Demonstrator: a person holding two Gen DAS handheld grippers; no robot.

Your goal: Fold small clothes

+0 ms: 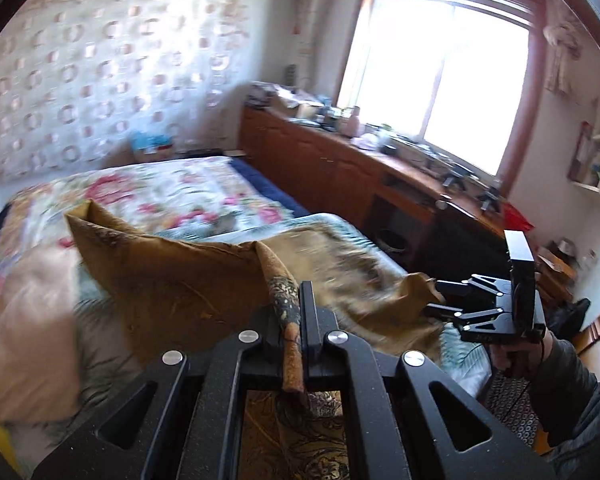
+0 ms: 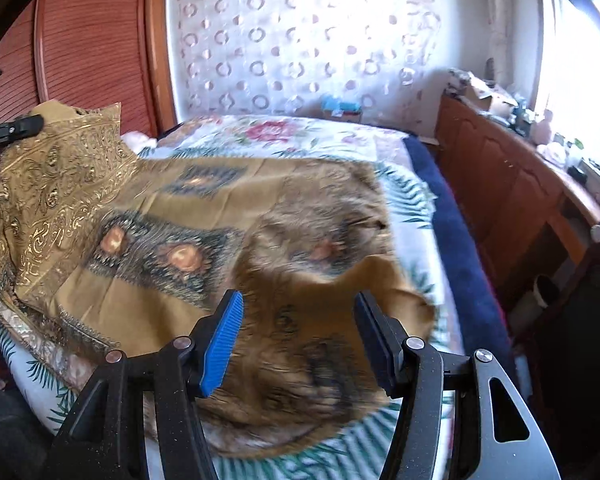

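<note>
The brown patterned cloth (image 2: 204,216) lay spread over the bed (image 2: 384,152), one corner raised. The left hand-held gripper (image 1: 286,320) was clenched on a bunched edge of it, lifting that corner up. The right hand-held gripper (image 2: 298,340) stood released, its jaws apart over the near hem, apparently touching nothing. The fold seemed just begun; next the right would need to pinch the corner ahead of it. Open bed lay beyond; the wooden cabinet (image 2: 500,184) crowded the right.
</note>
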